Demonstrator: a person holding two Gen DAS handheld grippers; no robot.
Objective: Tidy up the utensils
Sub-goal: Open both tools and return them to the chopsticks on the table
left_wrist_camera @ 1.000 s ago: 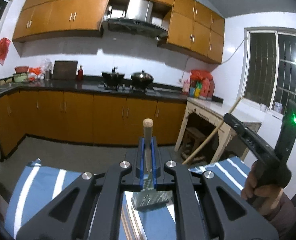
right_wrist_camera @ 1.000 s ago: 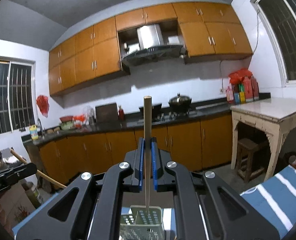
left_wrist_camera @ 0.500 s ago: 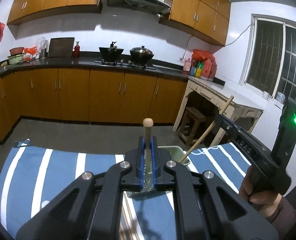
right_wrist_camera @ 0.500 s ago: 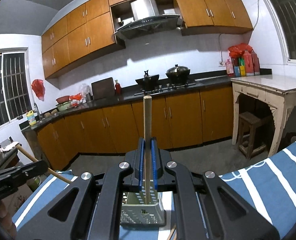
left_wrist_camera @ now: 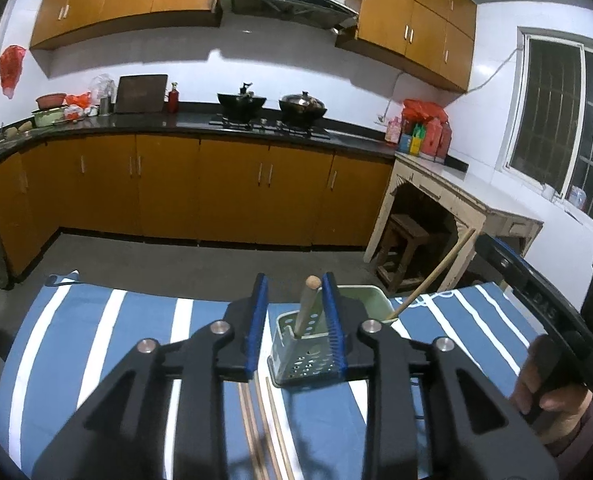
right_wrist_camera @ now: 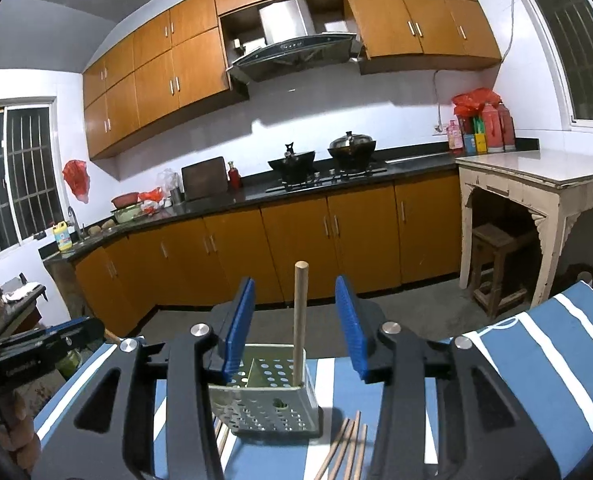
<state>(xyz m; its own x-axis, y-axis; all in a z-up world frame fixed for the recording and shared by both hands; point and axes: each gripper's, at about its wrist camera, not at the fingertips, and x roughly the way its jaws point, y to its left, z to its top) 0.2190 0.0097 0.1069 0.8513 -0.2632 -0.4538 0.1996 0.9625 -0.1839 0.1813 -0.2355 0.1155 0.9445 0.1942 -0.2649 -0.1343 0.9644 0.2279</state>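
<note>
A pale green perforated utensil holder (left_wrist_camera: 312, 350) stands on the blue-and-white striped cloth (left_wrist_camera: 96, 344). A round-knobbed wooden handle (left_wrist_camera: 307, 304) stands in it, leaning against the right blue pad. My left gripper (left_wrist_camera: 294, 320) is open around that handle. A thin wooden stick (left_wrist_camera: 436, 272) leans out of the holder's far right side. In the right wrist view the holder (right_wrist_camera: 266, 396) holds an upright wooden stick (right_wrist_camera: 299, 320), and my right gripper (right_wrist_camera: 294, 328) is open on either side of it, not touching.
Several wooden chopsticks (left_wrist_camera: 262, 428) lie on the cloth in front of the holder; they also show in the right wrist view (right_wrist_camera: 346, 446). The other hand-held gripper (left_wrist_camera: 536, 304) is at the right. Kitchen cabinets (left_wrist_camera: 200, 188) and a white side table (right_wrist_camera: 536, 184) lie beyond.
Both grippers were shut on their wooden utensils and lowered them into the holder. Both have now opened and let go, leaving the utensils standing in the holder.
</note>
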